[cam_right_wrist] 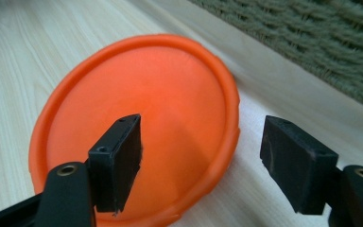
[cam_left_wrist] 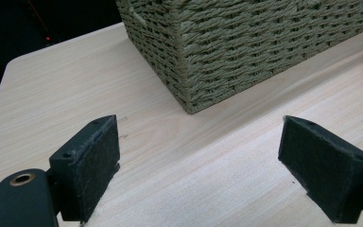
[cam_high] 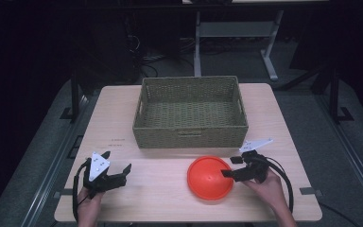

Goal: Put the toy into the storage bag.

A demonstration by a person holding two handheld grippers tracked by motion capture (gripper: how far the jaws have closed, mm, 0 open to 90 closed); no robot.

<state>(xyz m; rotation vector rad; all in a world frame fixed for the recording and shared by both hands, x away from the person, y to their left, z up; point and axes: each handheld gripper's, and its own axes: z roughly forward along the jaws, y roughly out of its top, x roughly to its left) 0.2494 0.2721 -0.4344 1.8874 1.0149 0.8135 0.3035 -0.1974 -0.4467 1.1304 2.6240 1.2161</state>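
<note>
- I note a smooth round orange plastic plate (cam_right_wrist: 137, 123) on the pale woodgrain table (cam_high: 160, 198).
- My right gripper (cam_right_wrist: 203, 165): jaws apart, straddling the plate's rim.
- My left gripper (cam_left_wrist: 198, 165): jaws apart over bare table; woven basket (cam_left_wrist: 246, 47) corner ahead.

Count, high view: 1 woven basket (cam_high: 190, 112), green-ish, w/ 1 front handle slot. 1 orange plate (cam_high: 210, 177). 1 wooden table (cam_high: 156, 189). 2 grippers: left gripper (cam_high: 118, 167) + right gripper (cam_high: 232, 166), 2 black jaws each, so 4 jaws total, 4 black pads (cam_left_wrist: 94, 161). 2 grey 3-cornered plates, 1 per gripper. 2 hands: left hand (cam_high: 90, 204), right hand (cam_high: 268, 188). 2 cables, 1 per gripper. Approx 2 small printed labels (cam_high: 117, 142) on tabletop, too small to read.
</note>
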